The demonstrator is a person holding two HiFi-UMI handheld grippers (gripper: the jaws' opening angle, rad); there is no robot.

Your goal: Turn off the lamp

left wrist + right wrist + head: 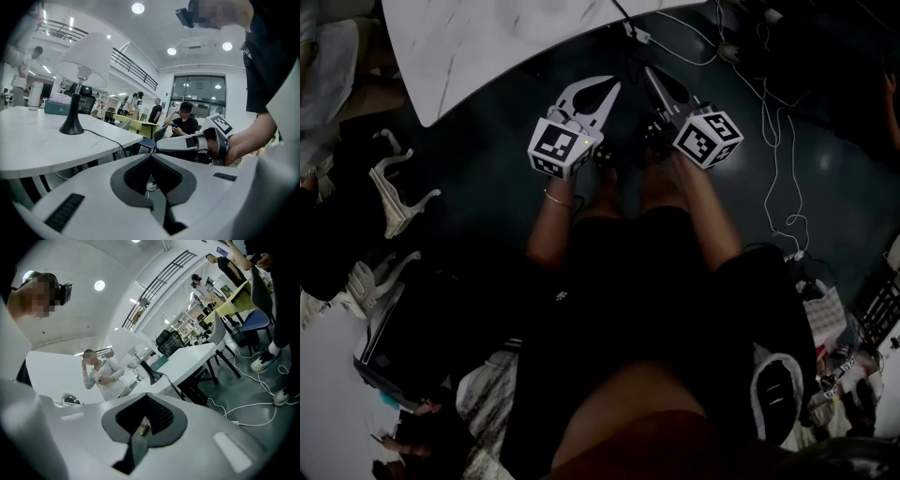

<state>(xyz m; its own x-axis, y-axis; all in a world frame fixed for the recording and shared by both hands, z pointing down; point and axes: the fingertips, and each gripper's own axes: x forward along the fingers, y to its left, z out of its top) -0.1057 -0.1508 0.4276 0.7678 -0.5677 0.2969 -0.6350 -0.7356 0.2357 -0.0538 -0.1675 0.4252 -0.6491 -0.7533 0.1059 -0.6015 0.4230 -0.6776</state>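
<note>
The lamp point(86, 58) has a white shade and a black base point(71, 125) and stands on a white table point(42, 140), left of and beyond my left gripper point(151, 157). Its black cord point(105, 137) runs off the table edge. In the right gripper view the lamp point(125, 341) stands further off on the table point(197, 355). Whether it is lit, I cannot tell. In the head view both grippers point at the table edge point(487, 84) side by side, the left gripper point(612, 86) and the right gripper point(649, 73). Both are shut and hold nothing. The lamp does not show there.
White cables point(773, 141) trail over the dark floor at the right, and a plug point(637, 35) lies by the table edge. A teal box point(58, 108) and a white bottle point(34, 96) stand behind the lamp. Several people and chairs fill the room beyond.
</note>
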